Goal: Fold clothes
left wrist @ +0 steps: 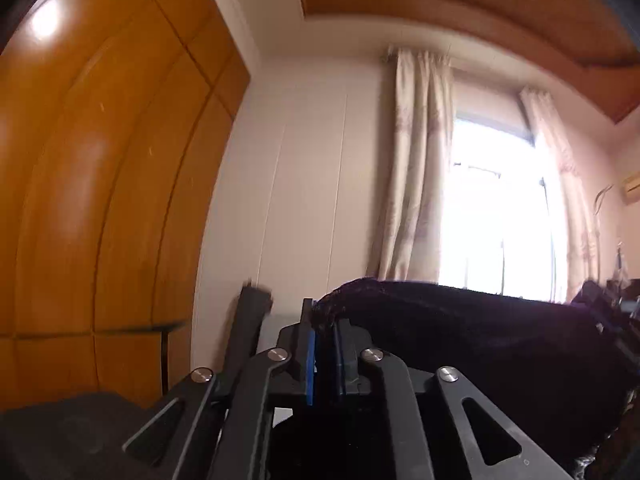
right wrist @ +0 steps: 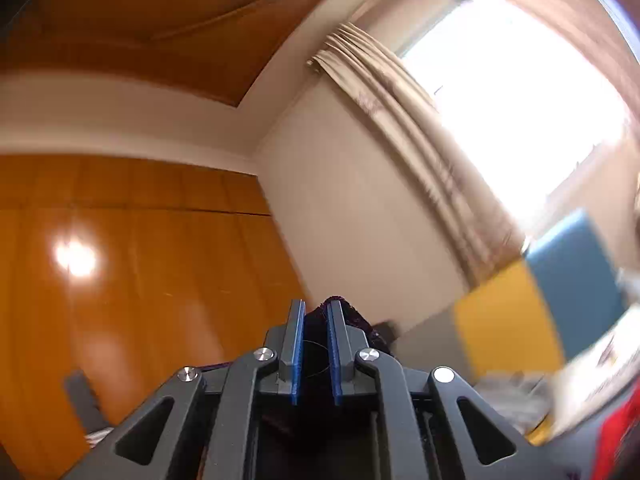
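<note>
A dark purple-black garment (left wrist: 472, 336) hangs stretched between my two grippers, both raised and pointing up toward the ceiling. My left gripper (left wrist: 325, 320) is shut on one edge of it; the cloth runs off to the right toward the other gripper (left wrist: 600, 300). In the right wrist view my right gripper (right wrist: 316, 312) is shut on another bunched edge of the garment (right wrist: 344, 316), which pokes up between the blue pads (right wrist: 297, 344). The rest of the garment hangs below, hidden.
An orange wooden wardrobe (left wrist: 100, 200) fills the left. A white wall (left wrist: 300, 200), curtains (left wrist: 416, 168) and a bright window (left wrist: 496, 208) lie ahead. Yellow and blue panels (right wrist: 540, 300) and blurred clutter (right wrist: 592, 368) sit at the right.
</note>
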The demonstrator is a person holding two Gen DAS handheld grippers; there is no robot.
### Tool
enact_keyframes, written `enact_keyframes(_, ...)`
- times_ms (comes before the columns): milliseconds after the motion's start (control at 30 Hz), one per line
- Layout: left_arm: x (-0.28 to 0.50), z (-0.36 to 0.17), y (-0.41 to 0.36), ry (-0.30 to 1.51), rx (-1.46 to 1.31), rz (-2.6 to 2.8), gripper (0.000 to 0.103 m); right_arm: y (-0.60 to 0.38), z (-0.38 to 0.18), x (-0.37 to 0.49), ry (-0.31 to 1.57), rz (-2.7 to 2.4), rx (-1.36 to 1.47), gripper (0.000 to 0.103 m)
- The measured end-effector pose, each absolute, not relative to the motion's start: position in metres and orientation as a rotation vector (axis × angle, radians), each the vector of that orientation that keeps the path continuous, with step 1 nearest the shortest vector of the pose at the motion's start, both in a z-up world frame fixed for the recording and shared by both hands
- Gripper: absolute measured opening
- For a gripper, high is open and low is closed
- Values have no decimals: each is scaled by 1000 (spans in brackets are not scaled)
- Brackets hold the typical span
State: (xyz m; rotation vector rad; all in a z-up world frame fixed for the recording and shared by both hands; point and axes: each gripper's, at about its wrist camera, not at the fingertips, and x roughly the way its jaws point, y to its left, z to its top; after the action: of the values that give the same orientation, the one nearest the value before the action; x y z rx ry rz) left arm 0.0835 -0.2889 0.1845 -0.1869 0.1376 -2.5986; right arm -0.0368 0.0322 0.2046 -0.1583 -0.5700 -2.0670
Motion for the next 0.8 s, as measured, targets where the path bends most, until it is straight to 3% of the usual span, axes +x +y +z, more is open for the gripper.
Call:
enact_keyframes(33,61,183,-294,143,-121,-2589,18,22,206,-43,-516,-2132,-159,11)
enact_keyframes(67,35,173,-309,140,-19,-2581,33,10,204,-57,-475,-2187,-134,14)
enact_keyframes(100,17,160,-323,179,68,-2592,42,-5,197,-75,-448,-2236,-82,17)
enact_keyframes(133,0,147,-338,218,156,-2600,48,-16,187,-93,-421,-2275,-29,25)
enact_keyframes(300,-33,73,-394,376,437,-2586,50,-43,119,-162,-317,-2355,324,26)
enact_keyframes(433,-33,-5,-427,424,636,-2505,53,-20,57,-169,-340,-2379,503,26)
enact_keyframes(667,46,-155,-464,671,932,-2293,53,23,-80,-115,-340,-2243,916,27)
enact_keyframes(800,80,-197,-451,737,1014,-2257,50,33,-156,-80,-334,-2169,1151,27)
